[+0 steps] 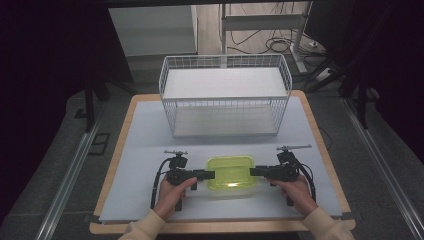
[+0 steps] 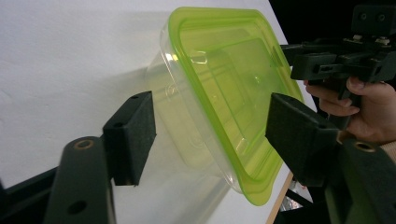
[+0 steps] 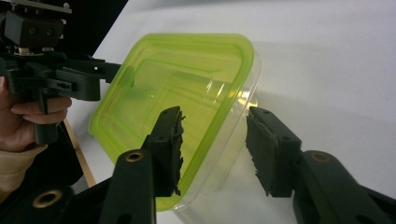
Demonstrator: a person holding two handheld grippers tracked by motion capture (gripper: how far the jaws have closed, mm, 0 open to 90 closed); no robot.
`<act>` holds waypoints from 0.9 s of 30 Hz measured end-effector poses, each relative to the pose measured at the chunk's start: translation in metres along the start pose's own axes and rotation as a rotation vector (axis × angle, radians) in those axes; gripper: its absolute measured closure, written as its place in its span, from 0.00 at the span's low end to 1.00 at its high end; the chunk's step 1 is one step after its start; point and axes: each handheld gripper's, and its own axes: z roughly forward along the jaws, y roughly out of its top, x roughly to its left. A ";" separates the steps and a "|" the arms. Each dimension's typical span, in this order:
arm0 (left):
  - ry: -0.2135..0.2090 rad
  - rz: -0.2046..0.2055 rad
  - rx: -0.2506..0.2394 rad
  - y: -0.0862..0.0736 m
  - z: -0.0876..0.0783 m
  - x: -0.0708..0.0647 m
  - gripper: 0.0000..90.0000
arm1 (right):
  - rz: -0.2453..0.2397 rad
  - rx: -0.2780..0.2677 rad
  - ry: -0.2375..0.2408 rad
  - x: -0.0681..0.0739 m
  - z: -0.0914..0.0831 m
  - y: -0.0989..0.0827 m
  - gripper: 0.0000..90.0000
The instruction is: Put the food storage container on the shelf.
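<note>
Both hands level, facing inward; left gripper (image 1: 210, 174) and right gripper (image 1: 254, 171) straddle container (image 1: 230, 172) ends, jaws seemingly unclamped.

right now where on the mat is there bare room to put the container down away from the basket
Free: the wide strip of mat between the wire basket and the green-lidded container, plus the mat's left and right margins beside the basket. Crowded: the near middle, where the left gripper and right gripper flank the container, with both hands behind them.
</note>
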 end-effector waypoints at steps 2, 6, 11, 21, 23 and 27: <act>-0.007 -0.005 0.005 0.000 0.001 0.000 0.45 | 0.000 0.003 0.003 0.000 0.001 0.000 0.66; -0.024 0.001 0.016 -0.001 0.002 -0.001 0.63 | 0.000 0.016 0.000 0.000 0.002 0.000 0.74; 0.005 0.031 0.020 -0.002 0.001 -0.004 0.77 | 0.014 0.028 0.005 0.001 0.004 -0.002 0.79; 0.010 0.057 -0.039 -0.004 -0.009 -0.011 0.89 | 0.058 -0.025 0.055 0.006 -0.008 -0.002 0.89; 0.002 0.064 -0.044 -0.003 -0.012 -0.012 0.89 | 0.053 -0.033 0.067 0.008 -0.010 -0.002 0.89; 0.000 0.077 -0.055 -0.003 -0.016 -0.016 0.89 | 0.039 -0.050 0.069 0.011 -0.012 -0.002 0.89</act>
